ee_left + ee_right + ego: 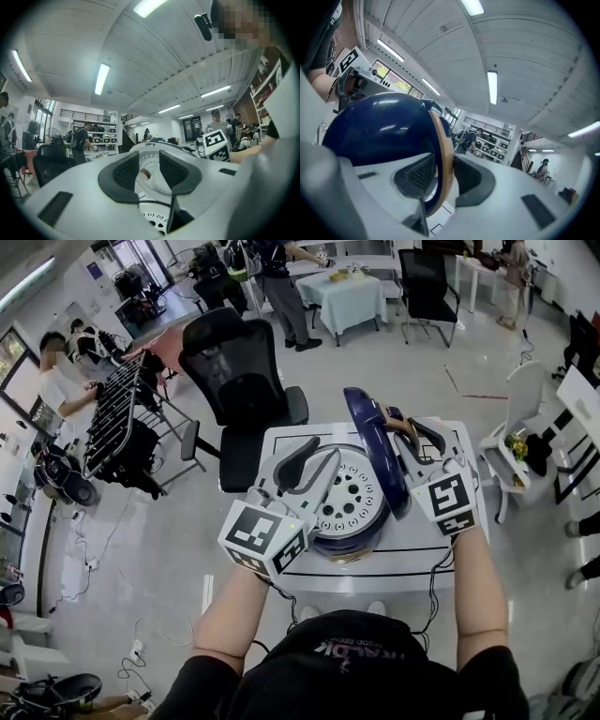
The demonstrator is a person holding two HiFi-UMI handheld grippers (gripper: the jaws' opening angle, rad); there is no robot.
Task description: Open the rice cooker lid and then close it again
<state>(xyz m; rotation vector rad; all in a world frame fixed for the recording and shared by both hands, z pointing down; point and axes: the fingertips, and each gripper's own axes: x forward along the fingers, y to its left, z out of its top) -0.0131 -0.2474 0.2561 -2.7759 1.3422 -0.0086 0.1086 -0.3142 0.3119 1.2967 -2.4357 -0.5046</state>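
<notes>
Right gripper view: right gripper [443, 176] is clamped on the lid [379, 131] rim, left gripper [149, 171] open. I'd swing it down slowly, following its arc.

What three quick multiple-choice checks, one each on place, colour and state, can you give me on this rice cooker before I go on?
1. Where does the rice cooker stand?
A. in a sink
B. on the white table
C. on a shelf

2. What colour is the lid outside?
A. dark blue
B. red
C. green

3. How is the lid?
A. shut flat
B. lifted off and lying apart
C. raised, standing on edge

Answers:
1 B, the white top shows around its base.
2 A, the right gripper view shows a dark blue dome.
3 C, it stands upright over the body with its rim gripped in the right claw.
</notes>
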